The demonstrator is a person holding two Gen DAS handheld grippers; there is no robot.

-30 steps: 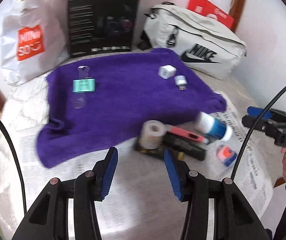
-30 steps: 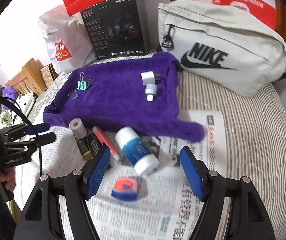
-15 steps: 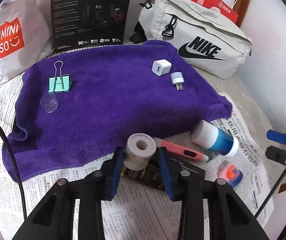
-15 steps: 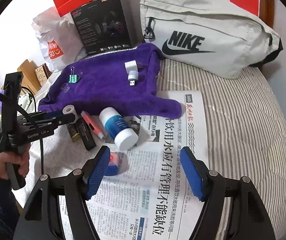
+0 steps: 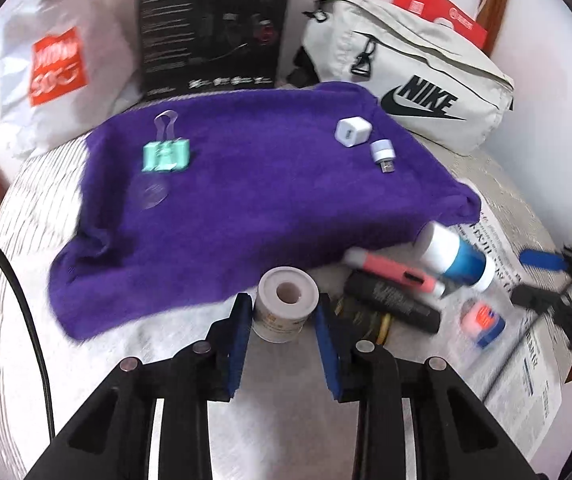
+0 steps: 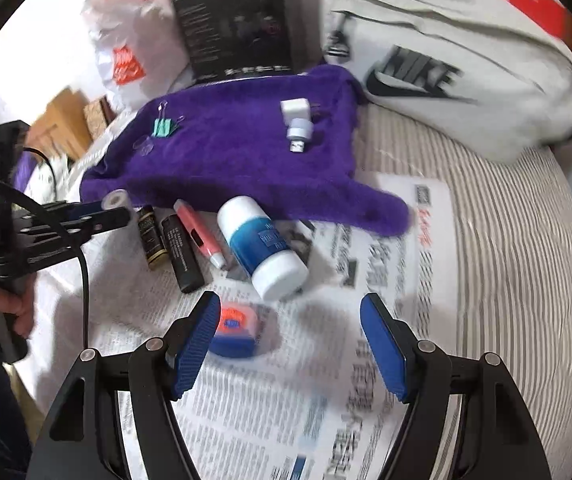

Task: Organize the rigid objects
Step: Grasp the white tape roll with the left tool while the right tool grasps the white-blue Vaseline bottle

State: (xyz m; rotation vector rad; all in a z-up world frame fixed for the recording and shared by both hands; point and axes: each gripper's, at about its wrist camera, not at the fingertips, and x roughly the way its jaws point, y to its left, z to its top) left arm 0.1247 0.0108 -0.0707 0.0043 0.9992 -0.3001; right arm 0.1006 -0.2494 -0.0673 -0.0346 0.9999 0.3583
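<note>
The left claw (image 5: 284,312) has its blue pads on either side of a small white roll of tape (image 5: 287,307), standing on end with its core hole facing up, and the pads appear to touch its sides, so it reads as clamped on the roll, just off the near edge of the purple towel (image 5: 254,208) spread on the bed. The right claw (image 6: 289,344) hangs wide apart over the newspaper (image 6: 365,360), holding nothing, with a small blue-and-orange case (image 6: 234,330) close by its left pad. The main risk, as I judge it, is the grip on the roll: the pads meet a curved, smooth wall low down, so a tilt of the wrist could let the roll pivot or squirt out. If it drops it could roll across the soft bedding or knock into the two dark tubes (image 5: 391,300) and the pink pen-shaped tool (image 5: 393,272) lying right beside it. The white-and-blue bottle (image 6: 264,248) lies on its side and could roll if nudged. Both views are smeared, which suggests quick movement, and that makes a slip likelier. On the towel, a green binder clip (image 5: 166,156), a white cube charger (image 5: 351,132) and a small white USB plug (image 5: 383,156) lie well apart, so setting the roll down among them should be easy unless the towel's pile tips it over.
</note>
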